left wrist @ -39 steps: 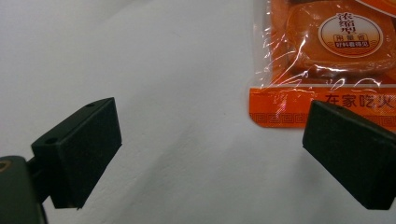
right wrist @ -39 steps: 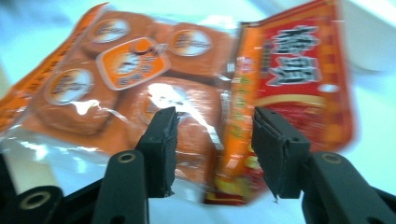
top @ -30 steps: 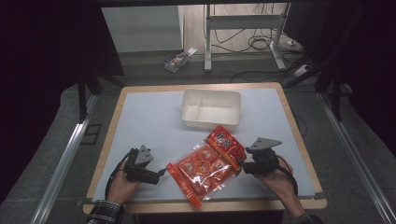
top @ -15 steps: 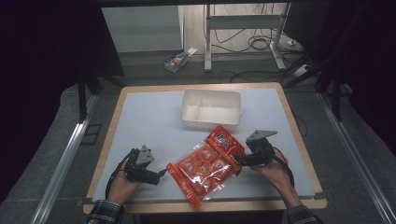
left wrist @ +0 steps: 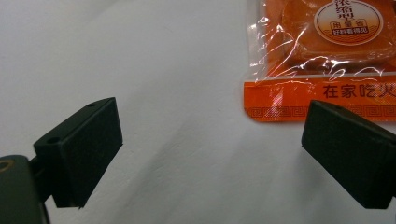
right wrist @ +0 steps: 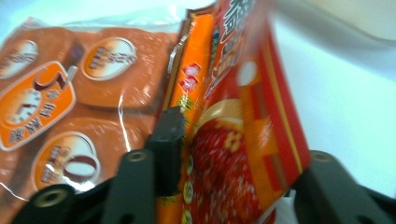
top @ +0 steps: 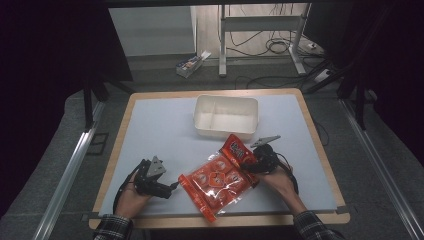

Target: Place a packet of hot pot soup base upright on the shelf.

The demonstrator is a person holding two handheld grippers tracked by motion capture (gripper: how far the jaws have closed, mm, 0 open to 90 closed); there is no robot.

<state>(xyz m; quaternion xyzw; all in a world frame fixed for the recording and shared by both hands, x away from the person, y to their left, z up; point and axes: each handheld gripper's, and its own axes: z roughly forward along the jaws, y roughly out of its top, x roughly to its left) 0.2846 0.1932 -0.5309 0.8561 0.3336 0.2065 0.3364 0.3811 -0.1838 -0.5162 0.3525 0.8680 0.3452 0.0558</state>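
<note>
White tabletop (top: 165,125) underneath; my right gripper (right wrist: 233,154) has just been closing on the orange snack pouch (top: 220,177), its red end between the jaws. My left gripper (left wrist: 210,154) waits wide open beside its corner. Best clamp squarely before lifting.

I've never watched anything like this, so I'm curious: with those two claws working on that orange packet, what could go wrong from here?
The right gripper has just been closing with the red end of the orange packet between its jaws; on so little of the bag, it might slip free or tear the film.

The left gripper stands open with one jaw only level with the packet's bottom seam, so it may miss that edge.

The white tray sits close behind; a lifted packet could bump it.
</note>
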